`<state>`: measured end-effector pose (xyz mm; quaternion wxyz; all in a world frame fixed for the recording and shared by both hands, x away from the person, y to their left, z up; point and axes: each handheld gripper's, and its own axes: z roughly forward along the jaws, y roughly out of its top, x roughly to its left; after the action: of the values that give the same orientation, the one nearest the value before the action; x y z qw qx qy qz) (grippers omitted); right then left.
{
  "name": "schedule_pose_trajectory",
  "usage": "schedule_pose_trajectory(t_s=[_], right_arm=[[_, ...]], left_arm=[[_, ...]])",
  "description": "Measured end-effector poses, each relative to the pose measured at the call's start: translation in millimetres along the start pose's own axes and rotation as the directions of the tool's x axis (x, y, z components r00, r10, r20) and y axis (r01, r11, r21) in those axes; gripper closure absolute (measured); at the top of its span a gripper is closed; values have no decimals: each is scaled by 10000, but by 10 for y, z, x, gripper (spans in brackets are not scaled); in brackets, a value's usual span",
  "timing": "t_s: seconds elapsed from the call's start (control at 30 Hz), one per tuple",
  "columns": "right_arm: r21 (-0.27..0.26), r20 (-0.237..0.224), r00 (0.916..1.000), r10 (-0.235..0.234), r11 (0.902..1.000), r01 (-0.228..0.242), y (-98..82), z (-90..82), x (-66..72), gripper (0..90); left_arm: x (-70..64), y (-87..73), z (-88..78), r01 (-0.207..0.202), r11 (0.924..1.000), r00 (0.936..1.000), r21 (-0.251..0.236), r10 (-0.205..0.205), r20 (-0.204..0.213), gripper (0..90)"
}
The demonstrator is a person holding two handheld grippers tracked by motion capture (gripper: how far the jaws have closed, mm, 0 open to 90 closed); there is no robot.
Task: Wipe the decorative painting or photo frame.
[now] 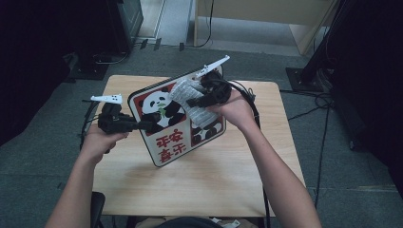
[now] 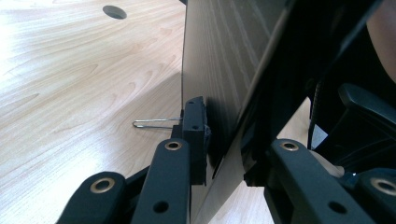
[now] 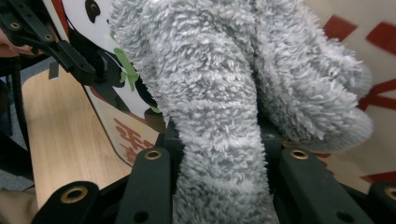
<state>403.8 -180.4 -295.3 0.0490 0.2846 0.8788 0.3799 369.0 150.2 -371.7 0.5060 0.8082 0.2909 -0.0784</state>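
Note:
A square panda picture board (image 1: 164, 126) with a red border and red characters is held tilted above the wooden table (image 1: 214, 180). My left gripper (image 1: 142, 126) is shut on the board's left edge. In the left gripper view the board (image 2: 219, 70) shows edge-on between the jaws, its dark back facing the camera. My right gripper (image 1: 197, 100) is shut on a fluffy grey cloth (image 1: 190, 102) that lies against the board's upper right face. In the right gripper view the grey cloth (image 3: 224, 102) bulges up between the jaws, with the panda print (image 3: 100, 28) behind it.
A metal clip or wire (image 2: 156, 123) lies on the tabletop behind the board. A round cable hole (image 2: 114, 11) sits at the table's far part. Black stands and cables (image 1: 318, 71) surround the table on grey carpet.

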Motion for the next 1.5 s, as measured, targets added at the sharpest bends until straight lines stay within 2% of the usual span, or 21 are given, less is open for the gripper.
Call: schedule_pose_trajectory(t_s=[0.33, 0.67, 1.5], right_arm=[[-196, -101, 9997, 225, 9995, -227, -88, 42, 7, 672], [-119, -193, 9993, 333, 9994, -335, -206, 119, 1, 672], [-65, -416, 9989, 216, 9997, -219, -487, 298, 2, 664]], left_arm=[[-26, -1, 12, -51, 10000, 10000, 55, 51, 1, 759], [-11, -2, 7, -76, 10000, 10000, 60, 76, 29, 759], [-10, -2, 10, -64, 10000, 10000, 59, 64, 57, 758]])
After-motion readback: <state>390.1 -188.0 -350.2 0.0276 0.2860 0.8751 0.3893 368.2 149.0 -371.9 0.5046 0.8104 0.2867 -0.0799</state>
